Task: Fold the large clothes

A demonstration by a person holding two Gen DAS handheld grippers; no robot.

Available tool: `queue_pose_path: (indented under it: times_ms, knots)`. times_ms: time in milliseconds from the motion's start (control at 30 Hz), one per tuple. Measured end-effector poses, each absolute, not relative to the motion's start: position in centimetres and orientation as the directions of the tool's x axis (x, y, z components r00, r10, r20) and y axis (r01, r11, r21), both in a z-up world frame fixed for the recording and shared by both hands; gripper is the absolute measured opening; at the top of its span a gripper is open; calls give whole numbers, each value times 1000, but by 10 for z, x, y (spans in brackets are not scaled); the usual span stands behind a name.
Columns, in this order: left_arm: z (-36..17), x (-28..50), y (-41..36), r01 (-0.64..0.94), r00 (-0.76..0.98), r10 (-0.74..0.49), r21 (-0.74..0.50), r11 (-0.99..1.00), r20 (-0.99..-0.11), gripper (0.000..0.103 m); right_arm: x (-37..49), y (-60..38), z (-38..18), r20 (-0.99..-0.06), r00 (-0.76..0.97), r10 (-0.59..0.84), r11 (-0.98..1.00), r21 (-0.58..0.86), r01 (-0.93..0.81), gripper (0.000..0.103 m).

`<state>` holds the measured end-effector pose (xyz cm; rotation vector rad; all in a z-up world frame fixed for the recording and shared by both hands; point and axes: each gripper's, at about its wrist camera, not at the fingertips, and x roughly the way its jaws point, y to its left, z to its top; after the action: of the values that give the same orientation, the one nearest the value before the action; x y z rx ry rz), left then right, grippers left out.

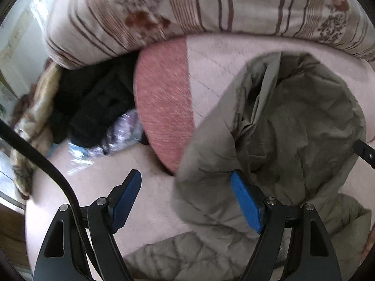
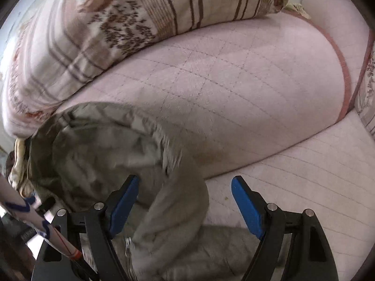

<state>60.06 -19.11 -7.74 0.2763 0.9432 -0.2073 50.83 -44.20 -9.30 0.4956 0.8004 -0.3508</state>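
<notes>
Olive puffer jacket [image 1: 293,121] lies crumpled, hood open, on the pink quilted sofa [image 2: 234,75] under both spread-jawed, empty grippers, left gripper [image 1: 186,199] and right gripper [image 2: 185,201]; only the left view shows dark clothes [image 1: 93,103] piled beside a striped floral blanket [image 1: 187,2]

My olive-green quilted jacket [image 1: 293,121] lies on a pale pink quilted sofa [image 2: 234,89]; behind, a cream blanket [image 1: 187,4] with brown stripes and flowers; my claws' pads [image 1: 246,201] are blue.
</notes>
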Motion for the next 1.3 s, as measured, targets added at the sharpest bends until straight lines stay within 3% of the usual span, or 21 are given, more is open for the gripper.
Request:
queue_pose_path:
  times_ms: [33,67,100,133,167,533,733,900,1100,1233,1300]
  knots:
    - [-83,603,-193,299,552,-77,110,948,-830,76,512,-445,-97,-755,648,-104,821,303,485,82]
    - [-86,603,-193,303,538,-95,87,949,-838,69,514,-448,-102,-759,645,-87,811,322,488,66]
    - [-91,602,-195,301,511,-106,62,952,-853,35,517,-450,-108,-768,638,-54,800,349,488,51]
    - [-95,599,-195,297,495,-92,69,952,-864,19,517,-452,-112,-775,632,-16,790,378,484,19]
    - [-96,596,-196,298,492,-86,74,952,-866,19,514,-452,-113,-769,640,-6,785,393,479,15]
    - [-41,506,-156,331,531,-218,-36,943,-819,15,414,-410,-55,-732,673,-102,885,243,398,8]
    - [-13,410,-119,347,584,-214,3,938,-783,15,332,-371,-33,-705,701,-103,924,193,330,8]
    - [-39,325,-76,339,579,-219,-12,941,-785,18,246,-341,-68,-728,681,-76,945,166,283,8]
    - [-84,256,-28,284,547,-197,-41,958,-813,20,212,-326,-136,-781,620,-79,934,159,320,8]
    - [-93,223,3,185,614,-181,-83,979,-769,39,210,-311,-143,-767,627,-136,939,103,329,8]
    - [-96,223,14,153,621,-185,-114,982,-762,39,210,-303,-147,-769,614,-179,940,50,337,8]
